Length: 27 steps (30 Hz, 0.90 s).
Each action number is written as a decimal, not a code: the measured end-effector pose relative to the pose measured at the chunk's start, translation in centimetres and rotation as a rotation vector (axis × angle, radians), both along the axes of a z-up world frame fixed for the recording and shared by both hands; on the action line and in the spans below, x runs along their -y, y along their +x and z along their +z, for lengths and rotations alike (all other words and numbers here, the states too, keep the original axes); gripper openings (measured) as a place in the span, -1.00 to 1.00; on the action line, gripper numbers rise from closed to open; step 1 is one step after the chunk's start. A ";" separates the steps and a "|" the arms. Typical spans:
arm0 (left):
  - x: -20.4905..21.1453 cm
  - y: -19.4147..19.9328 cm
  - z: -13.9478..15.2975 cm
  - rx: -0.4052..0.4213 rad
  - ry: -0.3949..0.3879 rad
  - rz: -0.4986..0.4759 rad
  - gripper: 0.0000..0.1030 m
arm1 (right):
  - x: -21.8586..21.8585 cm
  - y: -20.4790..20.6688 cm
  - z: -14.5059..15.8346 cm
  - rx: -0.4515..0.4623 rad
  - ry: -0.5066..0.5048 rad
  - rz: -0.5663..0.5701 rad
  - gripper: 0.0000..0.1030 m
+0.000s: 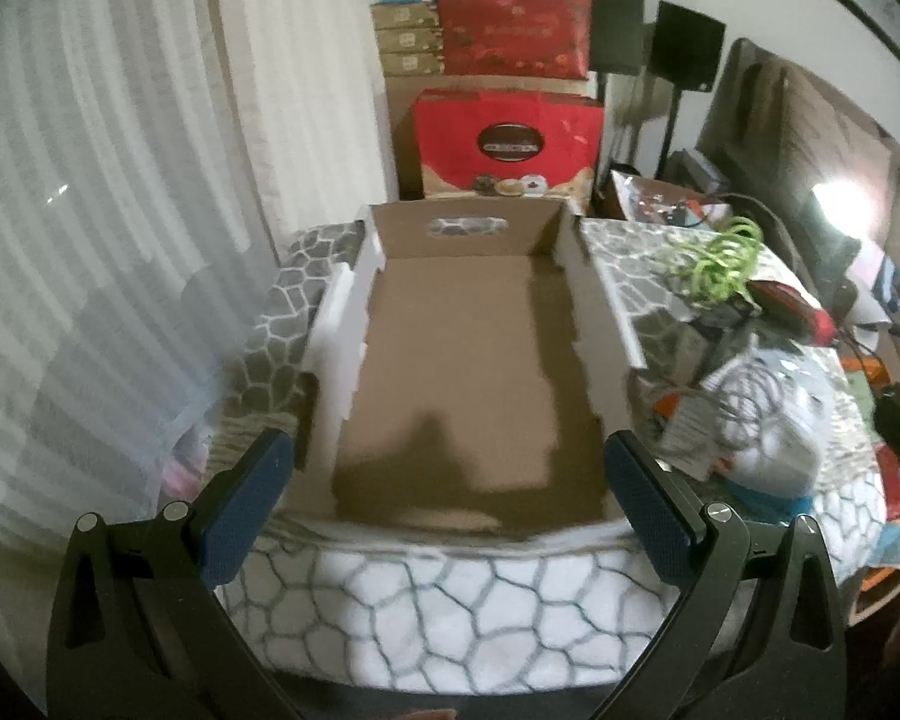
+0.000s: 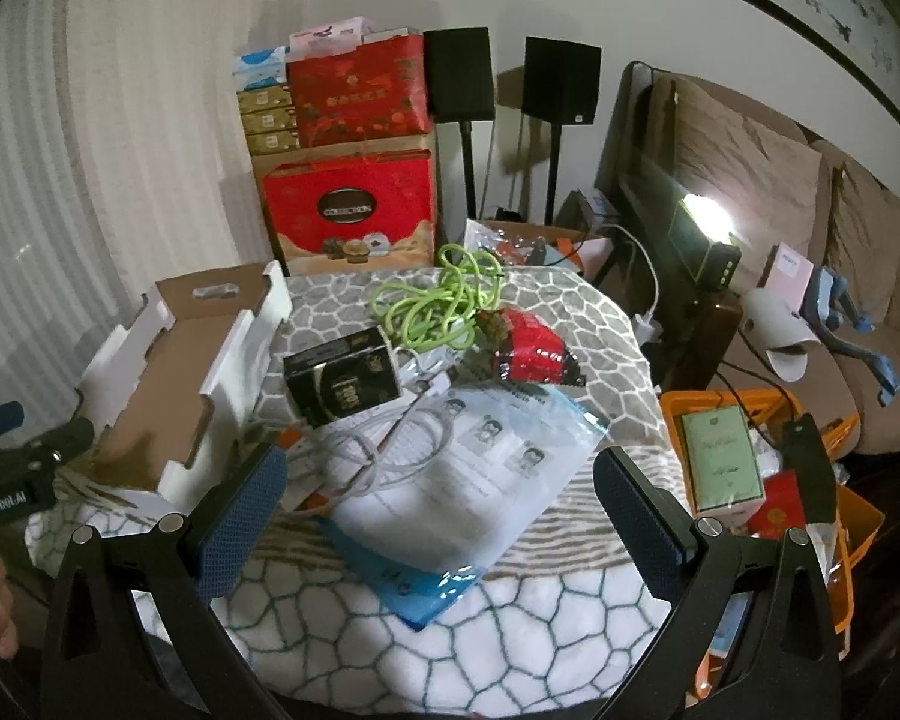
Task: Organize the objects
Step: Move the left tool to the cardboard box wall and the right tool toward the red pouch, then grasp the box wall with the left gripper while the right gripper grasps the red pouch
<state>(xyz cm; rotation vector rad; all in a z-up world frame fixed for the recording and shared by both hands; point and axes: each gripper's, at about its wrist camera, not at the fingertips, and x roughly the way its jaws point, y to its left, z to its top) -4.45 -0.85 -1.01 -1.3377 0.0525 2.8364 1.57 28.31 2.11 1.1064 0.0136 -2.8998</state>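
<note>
1. Waiting with fingers spread and holding nothing, the left tool (image 1: 441, 486) faces the empty cardboard box (image 1: 462, 372), presumably the container to fill.
2. The right tool (image 2: 438, 501), also spread wide and unloaded, overlooks the clutter beside the box: black carton (image 2: 342, 381), green cable (image 2: 435, 300), red packet (image 2: 534, 354), plastic sleeve (image 2: 462, 480), all on the patterned surface (image 2: 510, 630).

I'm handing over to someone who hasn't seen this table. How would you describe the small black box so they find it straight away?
Start at the open cardboard tray on the left of the patterned blanket. Just right of its white wall lies the small black box, with the green cable coiled behind it. It is the only dark, boxy item in the pile, with gold print on its faces, unlike the red packet and clear document bag nearby.
</note>
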 end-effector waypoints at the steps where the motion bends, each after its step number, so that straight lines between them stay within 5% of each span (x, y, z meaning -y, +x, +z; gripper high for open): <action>1: 0.5 -0.6 -0.3 0.004 -0.004 0.009 1.00 | -0.1 -0.2 0.0 0.000 0.000 0.003 1.00; 8: 4.8 -4.7 -3.0 0.037 -0.015 0.070 0.97 | -1.4 -2.7 -0.4 0.027 0.007 0.011 0.99; 15: 7.6 -7.3 -4.8 0.100 0.039 0.055 0.71 | -3.3 -5.8 -0.9 0.051 0.010 -0.003 0.99; 27: 7.3 -9.6 -7.6 0.223 0.058 -0.016 -0.73 | -7.8 -11.2 -1.8 0.117 -0.032 -0.032 0.85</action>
